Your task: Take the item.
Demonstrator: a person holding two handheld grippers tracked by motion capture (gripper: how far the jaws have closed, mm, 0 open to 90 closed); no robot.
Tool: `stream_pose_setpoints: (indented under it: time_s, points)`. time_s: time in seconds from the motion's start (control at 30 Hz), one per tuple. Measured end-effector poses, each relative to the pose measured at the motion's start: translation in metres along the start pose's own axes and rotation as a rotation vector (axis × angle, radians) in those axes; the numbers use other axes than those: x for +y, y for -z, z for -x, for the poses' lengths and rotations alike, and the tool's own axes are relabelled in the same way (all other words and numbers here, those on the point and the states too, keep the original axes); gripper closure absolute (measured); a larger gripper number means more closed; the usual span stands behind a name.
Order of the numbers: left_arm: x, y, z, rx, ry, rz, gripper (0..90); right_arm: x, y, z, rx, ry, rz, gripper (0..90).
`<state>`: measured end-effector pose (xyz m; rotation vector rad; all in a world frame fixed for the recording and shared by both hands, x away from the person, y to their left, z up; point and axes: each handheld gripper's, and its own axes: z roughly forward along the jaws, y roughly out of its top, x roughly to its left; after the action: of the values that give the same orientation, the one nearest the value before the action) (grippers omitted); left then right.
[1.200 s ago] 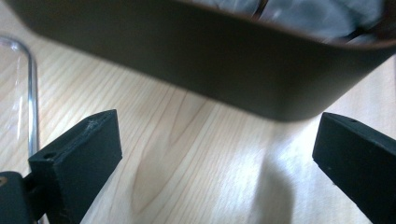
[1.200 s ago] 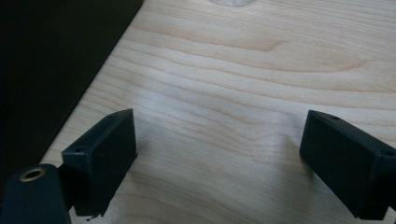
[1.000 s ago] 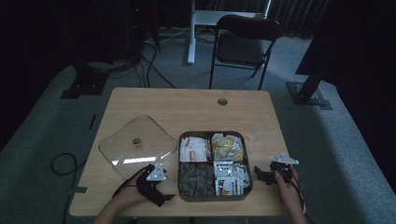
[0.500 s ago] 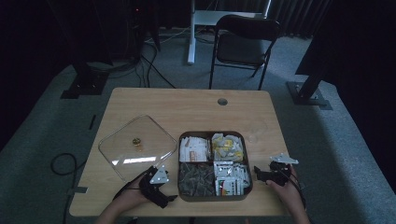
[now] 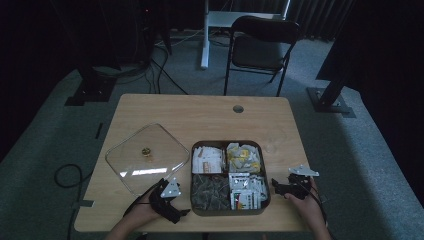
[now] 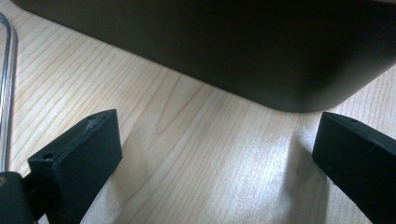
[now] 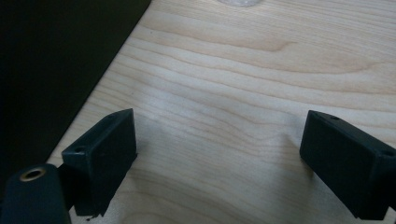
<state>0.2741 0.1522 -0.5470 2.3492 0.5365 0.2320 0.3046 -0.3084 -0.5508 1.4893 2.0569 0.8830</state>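
Tray: a dark, round-cornered four-compartment tray (image 5: 230, 212) sits near the table's front edge, midway between the two grippers; packets and sachets fill its sections.
Left gripper: the left gripper (image 5: 172, 206) rests low on the table just left of the tray's front-left corner, jaws spread wide with nothing between them; in the left gripper view the tray's rounded corner (image 6: 261, 56) lies just beyond the gripper (image 6: 217, 154), not touching.
Right gripper: the right gripper (image 5: 279, 187) lies just right of the tray, jaws likewise wide apart and empty; in the right gripper view the tray's dark wall (image 7: 56, 60) runs beside its left jaw.
Room: bare wooden table (image 5: 200, 117) stretches behind the tray; little margin remains at the front edge, where both hands sit.
Lid: a clear, square lid (image 5: 142, 157) with rounded corners and a small brass-coloured knob lies flat left of the tray (its near corner is close to the left gripper).
Surfaces: pale, grained wood; matte black jaw blocks; smooth, dull tray wall.
Change: over the last second the left gripper has crept slightly toward the tray's corner; the right has barely shifted.
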Motion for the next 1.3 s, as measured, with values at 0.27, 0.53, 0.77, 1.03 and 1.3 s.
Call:
stream_pose_setpoints:
  time_s: [0.27,0.53,0.77,1.03,1.3]
  points:
    - [0.0,0.0,0.0,-0.001,-0.002,0.0,1.5,0.0,0.006,0.002,0.016,-0.038,0.0,10.3]
    - [-0.001,0.0,0.0,-0.004,-0.006,0.001,1.4,0.008,0.019,0.003,0.04,-0.04,0.035,10.5]
    - [-0.001,0.0,0.0,-0.003,-0.006,0.001,1.5,0.023,0.028,0.001,0.066,-0.041,0.088,11.2]
    - [-0.001,0.0,0.0,-0.003,-0.007,0.0,1.5,0.049,0.036,-0.01,0.12,-0.007,0.131,11.3]
    - [-0.001,0.0,0.0,-0.003,-0.007,0.0,1.5,0.066,0.035,-0.026,0.163,0.038,0.16,13.3]
